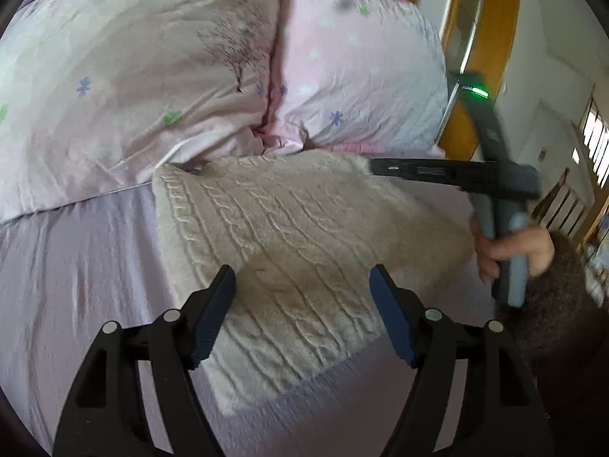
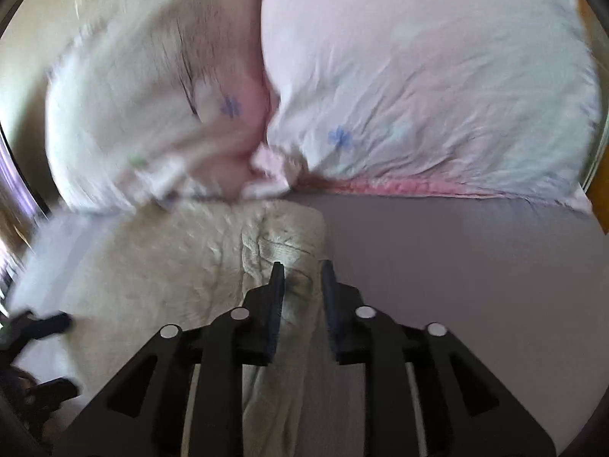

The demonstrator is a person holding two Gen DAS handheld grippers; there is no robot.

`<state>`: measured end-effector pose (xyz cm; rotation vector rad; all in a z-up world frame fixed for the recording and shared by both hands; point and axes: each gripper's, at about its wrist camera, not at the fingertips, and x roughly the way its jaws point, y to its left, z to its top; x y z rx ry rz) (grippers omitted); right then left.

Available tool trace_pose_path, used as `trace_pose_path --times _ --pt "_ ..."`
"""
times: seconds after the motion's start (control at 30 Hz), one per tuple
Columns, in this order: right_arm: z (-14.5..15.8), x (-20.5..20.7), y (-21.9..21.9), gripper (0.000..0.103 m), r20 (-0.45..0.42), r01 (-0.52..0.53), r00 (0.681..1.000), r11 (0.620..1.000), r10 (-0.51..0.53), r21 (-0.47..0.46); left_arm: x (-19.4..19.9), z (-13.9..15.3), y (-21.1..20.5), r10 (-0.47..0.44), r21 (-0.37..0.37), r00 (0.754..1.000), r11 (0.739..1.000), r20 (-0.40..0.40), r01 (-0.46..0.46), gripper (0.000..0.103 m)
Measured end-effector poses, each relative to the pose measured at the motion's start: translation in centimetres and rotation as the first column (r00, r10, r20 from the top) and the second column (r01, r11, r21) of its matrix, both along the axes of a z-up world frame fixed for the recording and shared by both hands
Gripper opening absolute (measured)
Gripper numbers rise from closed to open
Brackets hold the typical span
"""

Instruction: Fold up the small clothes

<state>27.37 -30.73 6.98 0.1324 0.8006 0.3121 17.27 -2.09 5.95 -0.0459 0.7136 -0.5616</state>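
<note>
A cream cable-knit sweater (image 1: 289,251) lies on the lilac bedsheet (image 1: 76,278), its far edge against the pillows. My left gripper (image 1: 302,285) is open and empty, hovering just above the sweater's near part. In the right wrist view the sweater (image 2: 182,266) lies to the left, and a bunched strip of it runs between the fingers of my right gripper (image 2: 302,272), which is nearly closed around that fold. The right gripper (image 1: 380,167), held in a hand, also shows in the left wrist view at the sweater's right far corner. The right wrist view is motion-blurred.
Two pink floral pillows (image 1: 133,76) (image 1: 357,72) stand at the head of the bed behind the sweater. A wooden headboard and frame (image 1: 502,38) rise at the right. The sheet (image 2: 475,285) stretches to the right of the sweater.
</note>
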Motion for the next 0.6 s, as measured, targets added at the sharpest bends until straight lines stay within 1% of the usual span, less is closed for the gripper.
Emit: trace_pose_path --times 0.03,0.07,0.1,0.13,0.2,0.23,0.27,0.3,0.33,0.37,0.4,0.43,0.47,0.5,0.53,0.57,0.6 --pt "0.6 -1.2 -0.4 0.027 0.015 -0.015 1.0 0.999 0.014 0.038 -0.3 0.2 0.6 0.009 -0.016 1.0 1.0 -0.003 -0.009 0.078" --pt "1.3 -2.9 -0.7 0.028 0.034 -0.062 0.998 0.994 0.059 0.093 -0.8 0.4 1.7 0.032 -0.043 0.999 0.999 -0.014 -0.033 0.079" --pt "1.5 -4.3 -0.3 0.028 0.037 -0.106 0.994 0.988 0.103 0.108 -1.2 0.3 2.3 0.048 -0.054 0.999 0.997 -0.027 -0.049 0.08" --pt "1.3 -5.3 0.5 0.028 0.031 -0.141 0.99 0.986 0.138 0.091 -1.5 0.3 2.8 0.06 -0.058 0.997 0.996 -0.039 -0.063 0.081" --pt "0.2 -5.9 2.3 0.028 -0.001 -0.18 0.984 0.983 0.18 0.028 -2.4 -0.2 3.8 0.092 -0.069 0.992 0.993 -0.087 -0.099 0.082" --pt "-1.1 -6.1 3.3 0.029 -0.051 -0.19 0.981 0.981 0.188 -0.033 -2.6 -0.5 4.0 0.102 -0.07 0.99 0.992 -0.102 -0.109 0.083" --pt "-2.9 -6.0 4.2 0.029 -0.12 -0.196 0.976 0.975 0.183 -0.105 -2.9 -0.8 4.2 0.119 -0.064 0.985 0.99 -0.126 -0.128 0.084" --pt "-3.5 -6.3 4.7 0.03 -0.096 -0.198 0.978 0.97 0.186 -0.14 -3.2 -1.2 4.2 0.133 -0.055 0.98 0.988 -0.146 -0.143 0.084" --pt "-3.3 -6.5 4.9 0.029 -0.083 -0.199 0.979 0.967 0.188 -0.161 -3.4 -1.5 4.2 0.14 -0.05 0.978 0.988 -0.157 -0.15 0.084" --pt "-2.9 -6.5 4.8 0.03 -0.093 -0.185 0.981 0.971 0.173 -0.15 -3.7 -1.8 4.2 0.144 -0.045 0.976 0.987 -0.161 -0.153 0.085" --pt "-2.1 -6.7 4.4 0.03 -0.091 -0.166 0.983 0.98 0.157 -0.111 -3.9 -2.0 4.2 0.154 -0.031 0.974 0.986 -0.165 -0.161 0.087" --pt "-1.2 -7.5 3.9 0.032 -0.069 -0.157 0.986 0.986 0.153 -0.057 -4.0 -2.4 4.1 0.183 0.003 0.968 0.983 -0.172 -0.185 0.091" --pt "-0.8 -8.3 3.5 0.049 -0.05 -0.153 0.987 0.988 0.151 -0.03 -4.2 -2.5 4.1 0.203 0.025 0.964 0.979 -0.172 -0.202 0.092" --pt "-0.4 -9.1 3.2 0.063 -0.03 -0.142 0.989 0.99 0.142 -0.01 -4.2 -2.7 4.0 0.218 0.046 0.961 0.976 -0.169 -0.213 0.093" --pt "-0.1 -10.4 2.7 0.091 -0.005 -0.12 0.993 0.993 0.12 0.006 -4.3 -2.9 3.9 0.225 0.063 0.96 0.974 -0.164 -0.217 0.094" --pt "0.1 -11.3 2.4 0.097 0.008 -0.109 0.994 0.994 0.109 0.01 -4.3 -3.0 3.6 0.232 0.082 0.96 0.972 -0.159 -0.222 0.094" --pt "0.0 -12.0 2.3 0.098 0.016 -0.101 0.995 0.995 0.101 0.011 -4.3 -3.2 3.3 0.239 0.103 0.958 0.969 -0.156 -0.225 0.096"
